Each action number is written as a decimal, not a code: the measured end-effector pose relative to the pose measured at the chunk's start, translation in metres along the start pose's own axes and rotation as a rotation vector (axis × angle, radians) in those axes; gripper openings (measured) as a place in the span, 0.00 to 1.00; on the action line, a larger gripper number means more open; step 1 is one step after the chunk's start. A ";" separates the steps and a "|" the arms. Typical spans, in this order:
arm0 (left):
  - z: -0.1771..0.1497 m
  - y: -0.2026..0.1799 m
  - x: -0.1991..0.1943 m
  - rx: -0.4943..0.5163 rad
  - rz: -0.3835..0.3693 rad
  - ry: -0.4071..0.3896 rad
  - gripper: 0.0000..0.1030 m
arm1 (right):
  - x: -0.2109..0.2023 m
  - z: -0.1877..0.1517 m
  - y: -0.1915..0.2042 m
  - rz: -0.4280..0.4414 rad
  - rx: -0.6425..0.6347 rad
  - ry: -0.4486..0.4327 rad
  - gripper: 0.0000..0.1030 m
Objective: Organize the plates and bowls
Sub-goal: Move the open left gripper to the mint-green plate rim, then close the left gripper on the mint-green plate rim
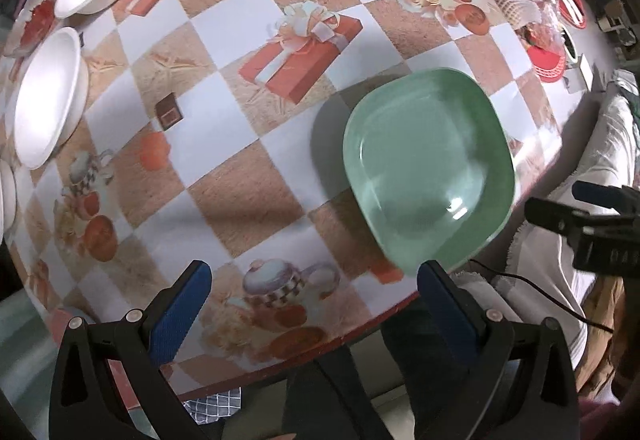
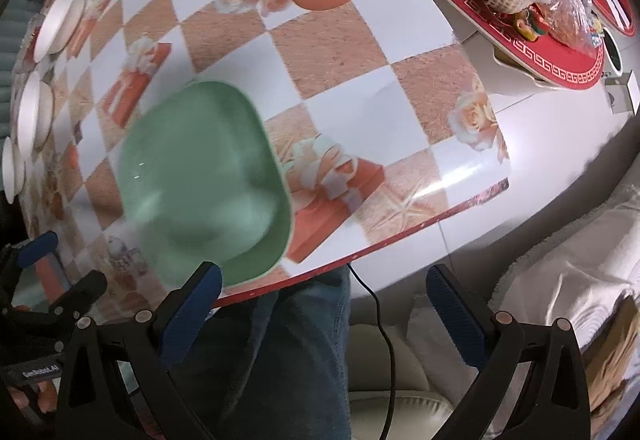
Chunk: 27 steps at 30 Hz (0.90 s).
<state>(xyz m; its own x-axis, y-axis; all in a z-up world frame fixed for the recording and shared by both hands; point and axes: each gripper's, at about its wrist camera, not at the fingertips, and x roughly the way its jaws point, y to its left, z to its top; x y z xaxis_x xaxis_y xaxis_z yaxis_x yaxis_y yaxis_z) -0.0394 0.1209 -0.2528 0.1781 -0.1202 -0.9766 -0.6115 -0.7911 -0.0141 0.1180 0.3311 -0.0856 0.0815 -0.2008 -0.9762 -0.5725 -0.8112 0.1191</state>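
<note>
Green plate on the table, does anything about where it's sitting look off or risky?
The square green plate sits alone near the front edge of the checked tablecloth table, close to the rim, while the white bowls line up along the far left side. Nothing looks spilled or broken.

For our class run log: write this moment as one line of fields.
left tongs: open, empty | right tongs: open, empty | green plate: on table near front edge, ungrasped | white bowls: far left
</note>
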 end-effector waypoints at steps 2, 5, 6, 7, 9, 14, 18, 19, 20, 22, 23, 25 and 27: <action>0.006 -0.005 0.009 -0.013 0.004 0.011 1.00 | 0.005 0.006 0.003 -0.014 -0.025 0.001 1.00; 0.010 -0.010 0.020 -0.036 0.013 0.024 1.00 | 0.015 0.014 0.007 -0.033 -0.067 0.003 1.00; 0.011 -0.012 0.023 -0.048 0.009 0.022 1.00 | 0.019 0.018 0.009 -0.042 -0.081 0.008 1.00; 0.012 -0.013 0.025 -0.056 0.006 0.023 1.00 | 0.024 0.022 0.012 -0.056 -0.095 0.012 1.00; 0.014 -0.016 0.031 -0.072 0.008 0.024 1.00 | 0.028 0.030 0.015 -0.065 -0.121 0.007 1.00; 0.019 -0.017 0.040 -0.106 0.017 0.021 1.00 | 0.037 0.041 0.024 -0.081 -0.186 -0.002 1.00; 0.024 -0.017 0.046 -0.142 0.019 0.015 1.00 | 0.048 0.046 0.032 -0.097 -0.241 0.001 1.00; 0.021 -0.019 0.048 -0.145 0.020 0.014 1.00 | 0.049 0.046 0.033 -0.097 -0.247 0.000 1.00; 0.021 -0.018 0.049 -0.146 0.023 0.012 1.00 | 0.049 0.047 0.032 -0.087 -0.243 -0.005 1.00; 0.018 -0.017 0.052 -0.146 0.032 0.012 1.00 | 0.049 0.047 0.031 -0.081 -0.246 -0.006 1.00; 0.016 -0.016 0.055 -0.146 0.041 0.012 1.00 | 0.049 0.046 0.032 -0.081 -0.255 -0.012 1.00; 0.013 -0.022 0.062 -0.146 0.042 0.018 1.00 | 0.049 0.046 0.034 -0.076 -0.259 -0.018 1.00; 0.010 -0.022 0.070 -0.158 0.045 0.022 1.00 | 0.049 0.045 0.035 -0.072 -0.259 -0.025 1.00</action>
<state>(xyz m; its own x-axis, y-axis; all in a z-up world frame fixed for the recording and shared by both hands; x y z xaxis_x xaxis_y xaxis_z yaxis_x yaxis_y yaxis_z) -0.0212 0.1363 -0.3236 0.1715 -0.1693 -0.9705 -0.4903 -0.8691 0.0650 0.0652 0.3176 -0.1372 0.0925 -0.1269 -0.9876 -0.3379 -0.9370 0.0887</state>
